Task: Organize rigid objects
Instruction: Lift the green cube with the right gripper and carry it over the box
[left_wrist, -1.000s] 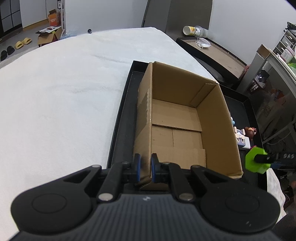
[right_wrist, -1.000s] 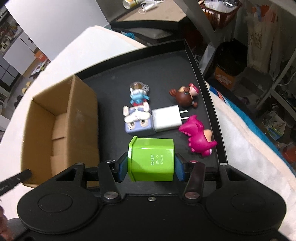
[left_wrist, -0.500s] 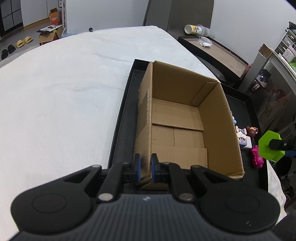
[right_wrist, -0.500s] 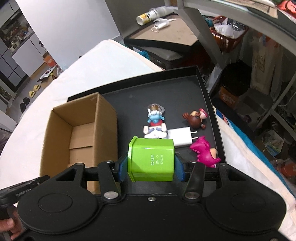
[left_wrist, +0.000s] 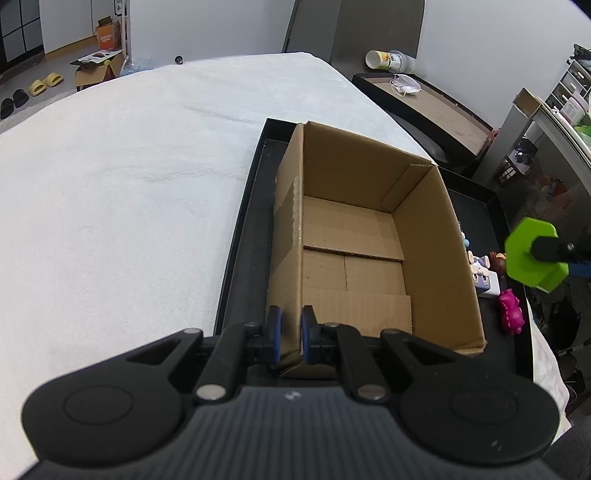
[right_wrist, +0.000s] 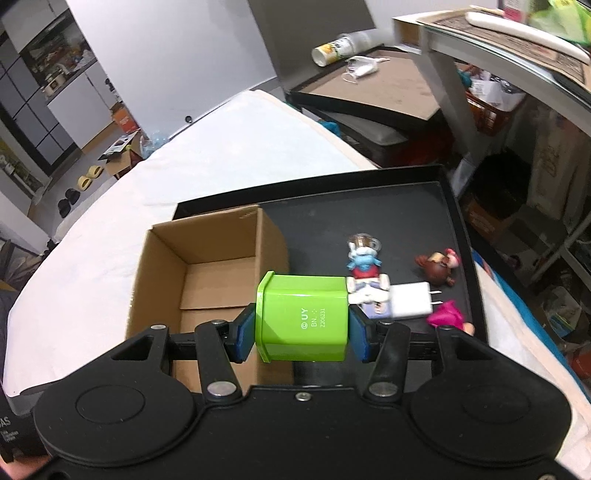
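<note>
The right gripper (right_wrist: 302, 328) clamps a glossy lime-green block (right_wrist: 303, 315) printed "UY BN Z206231" between blue pads, above the black tray (right_wrist: 406, 218) beside the open corrugated cardboard box (right_wrist: 207, 266). The left gripper (left_wrist: 290, 334) pinches the box's near wall; the box interior is bare.

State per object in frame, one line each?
cardboard box: open-topped, empty, on the black tray
left hand-held gripper: shut on the box's near wall
right hand-held gripper: shut on the green block
green block: held, lifted off the tray
white charger: lying flat, prongs out
pink dinosaur: on the tray
</note>
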